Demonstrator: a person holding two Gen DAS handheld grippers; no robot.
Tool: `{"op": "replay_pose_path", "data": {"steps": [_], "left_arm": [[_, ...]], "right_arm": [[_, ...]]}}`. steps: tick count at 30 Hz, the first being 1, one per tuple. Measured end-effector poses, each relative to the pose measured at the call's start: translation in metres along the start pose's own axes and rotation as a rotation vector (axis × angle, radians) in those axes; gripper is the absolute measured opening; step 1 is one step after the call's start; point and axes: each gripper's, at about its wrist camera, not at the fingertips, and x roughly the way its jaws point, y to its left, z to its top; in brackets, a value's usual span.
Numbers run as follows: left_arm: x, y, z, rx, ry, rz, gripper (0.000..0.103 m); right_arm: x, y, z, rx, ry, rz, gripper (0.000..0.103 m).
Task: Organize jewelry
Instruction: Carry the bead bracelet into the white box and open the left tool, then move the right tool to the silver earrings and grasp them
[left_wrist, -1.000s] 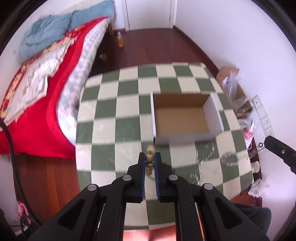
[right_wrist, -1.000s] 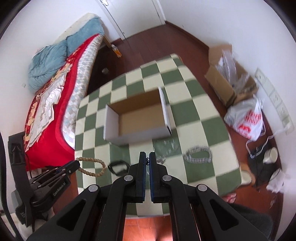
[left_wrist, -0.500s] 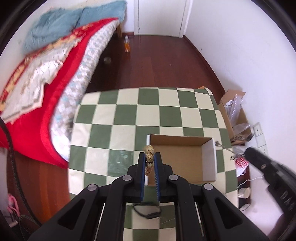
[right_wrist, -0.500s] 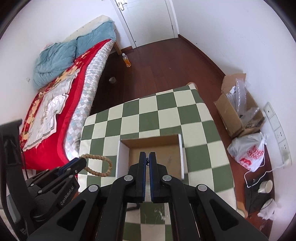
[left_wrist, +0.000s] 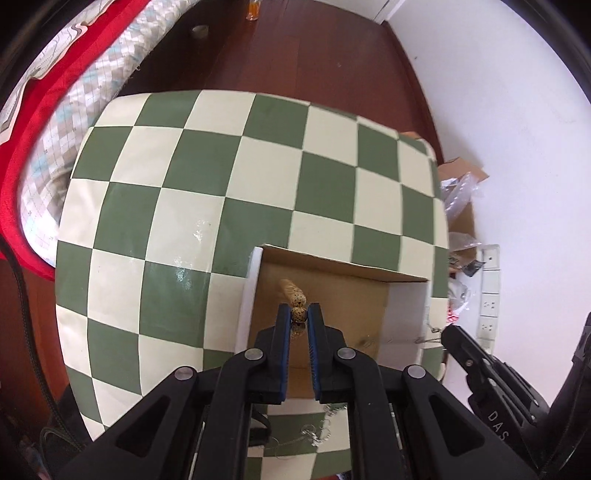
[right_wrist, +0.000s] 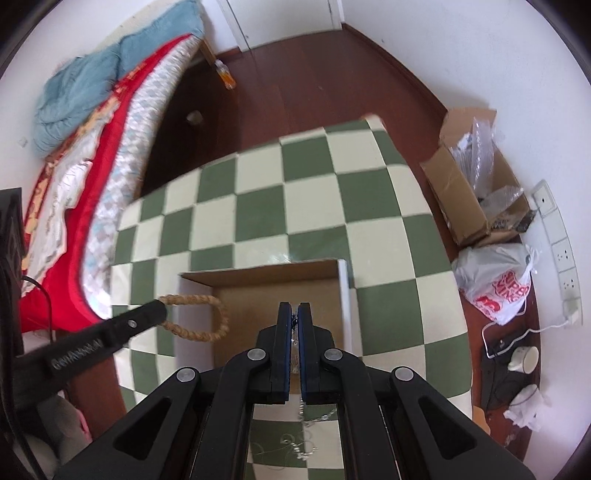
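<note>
My left gripper is shut on a tan bead bracelet and holds it over the left part of the open cardboard box. In the right wrist view the bracelet hangs as a loop from the left gripper at the box's left wall. My right gripper is shut on a thin silver chain that hangs below its fingers, above the box. The right gripper shows at the box's right wall in the left wrist view.
The box sits on a green and cream checkered table. More silver chains lie on the table near the front. A red-covered bed stands left. A cardboard carton and plastic bag sit on the floor at right.
Both grippers have moved forward and down, over the box. The bracelet and the chain are still held.
</note>
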Motion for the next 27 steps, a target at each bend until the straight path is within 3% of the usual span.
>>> {"op": "replay_pose_path", "data": {"steps": [5, 8, 9, 10, 11, 12, 13, 15, 17, 18, 19, 21, 23, 27], "left_arm": [[0.015, -0.004, 0.005, 0.048, 0.017, 0.081, 0.009], [0.009, -0.012, 0.007, 0.101, -0.025, 0.138, 0.012], [0.004, -0.012, 0.008, 0.103, -0.048, 0.161, 0.017], [-0.001, -0.013, 0.009, 0.105, -0.067, 0.169, 0.031], [-0.008, -0.013, 0.011, 0.105, -0.091, 0.183, 0.044], [-0.011, -0.013, 0.013, 0.103, -0.101, 0.195, 0.074], [-0.017, -0.012, 0.015, 0.101, -0.124, 0.210, 0.085], [-0.030, -0.013, 0.015, 0.115, -0.192, 0.251, 0.085], [-0.036, -0.012, 0.013, 0.136, -0.220, 0.280, 0.093], [-0.039, -0.011, 0.011, 0.144, -0.236, 0.295, 0.103], [-0.041, -0.010, 0.008, 0.152, -0.256, 0.314, 0.103], [-0.045, -0.006, -0.001, 0.157, -0.287, 0.342, 0.103], [-0.047, 0.000, -0.011, 0.157, -0.310, 0.342, 0.103], [-0.046, 0.014, -0.032, 0.120, -0.326, 0.330, 0.103]], "right_arm": [[0.025, -0.011, 0.002, 0.004, 0.045, -0.032, 0.003], [0.035, -0.014, 0.004, -0.002, 0.079, -0.033, 0.004], [0.037, -0.014, 0.005, -0.010, 0.091, -0.031, 0.004], [0.040, -0.014, 0.006, -0.019, 0.104, -0.027, 0.005], [0.041, -0.012, 0.006, -0.023, 0.112, -0.031, 0.009], [0.040, -0.012, 0.006, -0.027, 0.116, -0.036, 0.019], [0.040, -0.011, 0.006, -0.031, 0.115, -0.043, 0.028], [0.037, -0.009, 0.006, -0.034, 0.117, -0.045, 0.060], [0.034, -0.010, 0.004, -0.031, 0.118, -0.047, 0.070], [0.032, -0.009, 0.003, -0.036, 0.120, -0.057, 0.075], [0.030, -0.008, 0.002, -0.041, 0.120, -0.072, 0.078], [0.025, -0.004, 0.000, -0.063, 0.114, -0.095, 0.098], [0.022, 0.001, -0.006, -0.092, 0.109, -0.158, 0.100], [0.020, 0.010, -0.025, -0.128, 0.108, -0.182, 0.103]]}}
